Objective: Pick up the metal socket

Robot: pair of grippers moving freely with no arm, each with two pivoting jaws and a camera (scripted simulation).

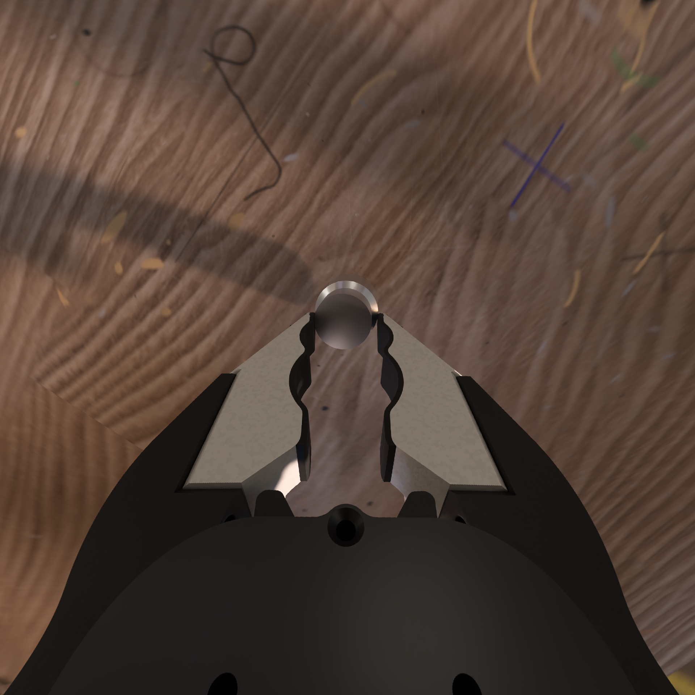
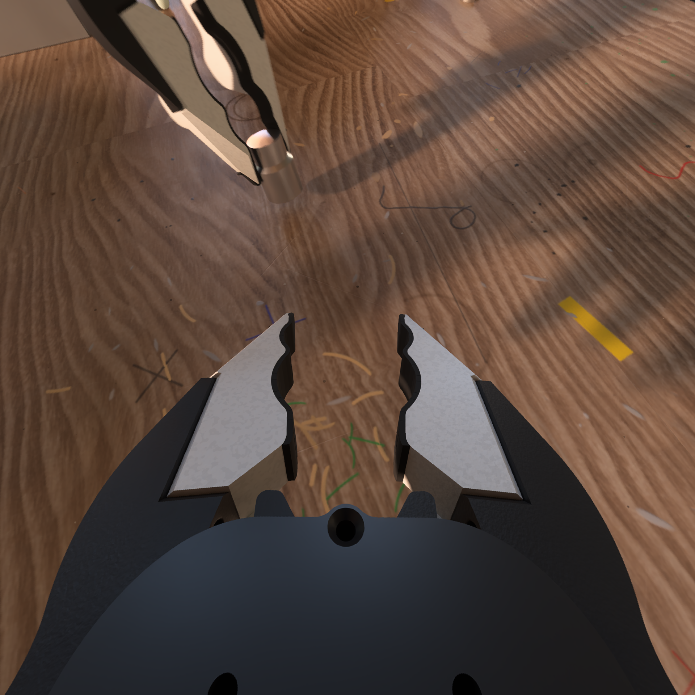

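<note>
Now your left gripper (image 1: pixel 345 317) clamps the metal socket (image 1: pixel 341 321).
Your right gripper (image 2: pixel 346 319) hovers with jaws apart over the wooden table (image 2: pixel 489 263).

A polished, mirror-smooth metal finish is shown by the socket (image 1: pixel 341 323). Matt black plastic shells and speckled, satin grey finger plates are seen on the left gripper (image 1: pixel 345 316). The worktop (image 1: pixel 489 338) is presented as grained, scuffed wood.

Left gripper (image 1: pixel 346 316) clamped at its tips; right gripper (image 2: pixel 346 319) spread, empty.
</note>
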